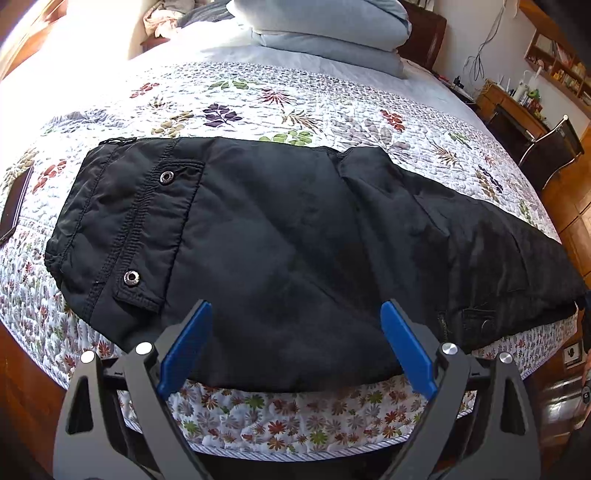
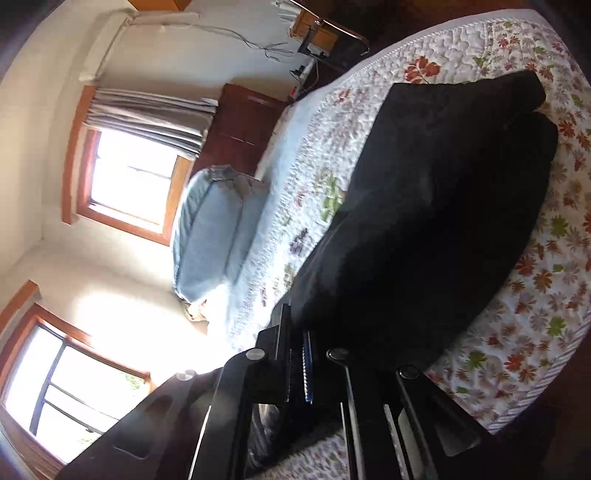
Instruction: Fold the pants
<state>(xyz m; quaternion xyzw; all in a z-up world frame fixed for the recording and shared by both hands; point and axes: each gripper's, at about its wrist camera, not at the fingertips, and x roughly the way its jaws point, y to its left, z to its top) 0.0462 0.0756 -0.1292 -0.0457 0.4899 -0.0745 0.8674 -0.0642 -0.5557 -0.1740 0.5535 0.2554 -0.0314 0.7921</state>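
Observation:
Black pants (image 1: 280, 236) lie flat across the floral quilt (image 1: 258, 110) on the bed, waist with snap-button pocket at the left, legs running to the right edge. My left gripper (image 1: 295, 314) is open, its blue pads (image 1: 184, 343) spread just above the near edge of the pants, holding nothing. In the right wrist view the pants (image 2: 424, 221) fill the middle, tilted. My right gripper (image 2: 299, 325) is shut on the pants' fabric, which bunches up at its closed blue pads (image 2: 307, 365).
A folded light-blue duvet (image 1: 325, 33) sits at the head of the bed, also in the right wrist view (image 2: 210, 229). A dark phone (image 1: 14, 206) lies on the quilt at far left. A desk and chair (image 1: 546, 147) stand to the right.

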